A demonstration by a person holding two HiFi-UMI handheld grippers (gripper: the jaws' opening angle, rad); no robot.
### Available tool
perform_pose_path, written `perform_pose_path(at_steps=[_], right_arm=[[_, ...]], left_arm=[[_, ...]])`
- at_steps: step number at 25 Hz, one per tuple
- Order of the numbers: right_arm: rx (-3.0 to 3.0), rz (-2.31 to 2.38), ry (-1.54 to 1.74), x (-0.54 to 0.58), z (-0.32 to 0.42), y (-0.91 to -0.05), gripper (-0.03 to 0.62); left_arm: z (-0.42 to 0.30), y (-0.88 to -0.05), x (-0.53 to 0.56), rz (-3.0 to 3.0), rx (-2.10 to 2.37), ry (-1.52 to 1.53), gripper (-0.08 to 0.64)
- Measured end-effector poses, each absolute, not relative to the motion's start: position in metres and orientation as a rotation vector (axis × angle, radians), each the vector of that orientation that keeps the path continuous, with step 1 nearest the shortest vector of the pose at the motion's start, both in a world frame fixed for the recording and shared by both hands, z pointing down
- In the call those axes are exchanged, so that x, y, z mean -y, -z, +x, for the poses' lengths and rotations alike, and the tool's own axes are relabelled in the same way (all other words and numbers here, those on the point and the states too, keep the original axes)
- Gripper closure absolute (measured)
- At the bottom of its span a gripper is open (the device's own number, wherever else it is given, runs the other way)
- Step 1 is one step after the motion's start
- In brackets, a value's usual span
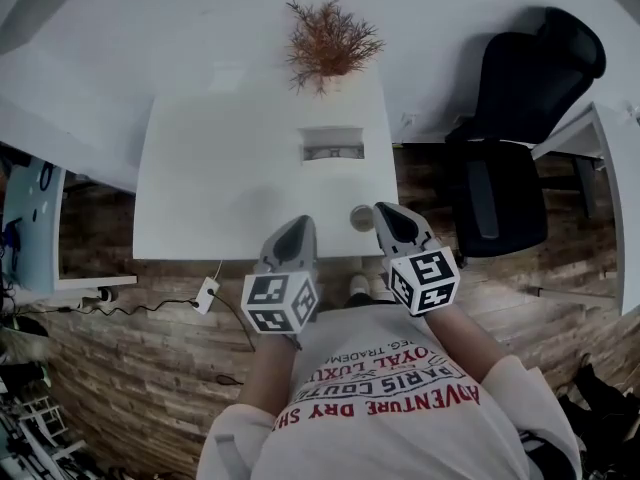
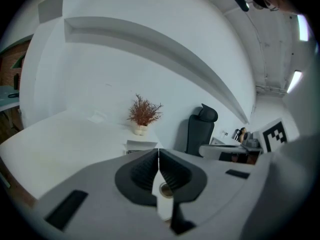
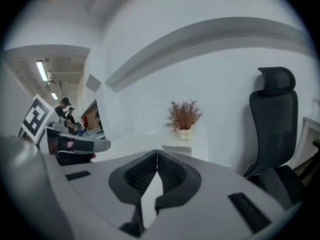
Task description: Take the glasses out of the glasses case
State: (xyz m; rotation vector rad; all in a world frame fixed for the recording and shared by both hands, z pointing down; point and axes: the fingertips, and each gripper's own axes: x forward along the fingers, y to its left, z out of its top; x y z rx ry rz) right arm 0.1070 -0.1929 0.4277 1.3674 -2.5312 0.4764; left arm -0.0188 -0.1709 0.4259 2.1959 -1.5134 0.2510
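Note:
A pale, boxy glasses case [image 1: 331, 145] lies on the white table [image 1: 220, 178], toward its far right side, in front of a dried plant. It also shows in the left gripper view [image 2: 141, 145] and in the right gripper view [image 3: 176, 149]. I cannot tell whether it holds glasses. My left gripper [image 1: 297, 224] [image 2: 158, 154] hovers over the table's near edge, jaws together and empty. My right gripper [image 1: 385, 211] [image 3: 157, 156] is at the near right corner, also shut on nothing. Both point toward the case from well short of it.
A reddish dried plant in a small pot [image 1: 328, 43] stands at the table's far edge behind the case. A small round object [image 1: 361, 218] sits at the near right corner between the grippers. A black office chair [image 1: 520, 138] stands to the right. Cables and a power strip [image 1: 207, 294] lie on the floor.

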Motion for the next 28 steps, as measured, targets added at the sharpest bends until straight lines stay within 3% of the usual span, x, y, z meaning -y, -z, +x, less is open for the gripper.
perform_pose_path(at_steps=[21,22,24,28], right_arm=[[2.331,1.128,-0.608,0.325,0.057,-0.488,0.577],[2.314,1.102,-0.592,0.331,0.053,-0.494,0.562],[2.279,1.03,-0.562,0.339,0.044,-0.508,0.465],[2.215,0.862,-0.434,0.352,0.029,-0.531,0.45]], left_arm=[[-0.06,-0.479,0.293,2.109,1.363,-0.39,0.551],[-0.062,-0.482,0.298,2.11,1.35,-0.398,0.551],[-0.066,-0.489,0.304,2.107,1.325,-0.424,0.551],[-0.074,-0.504,0.309,2.082,1.286,-0.453,0.551]])
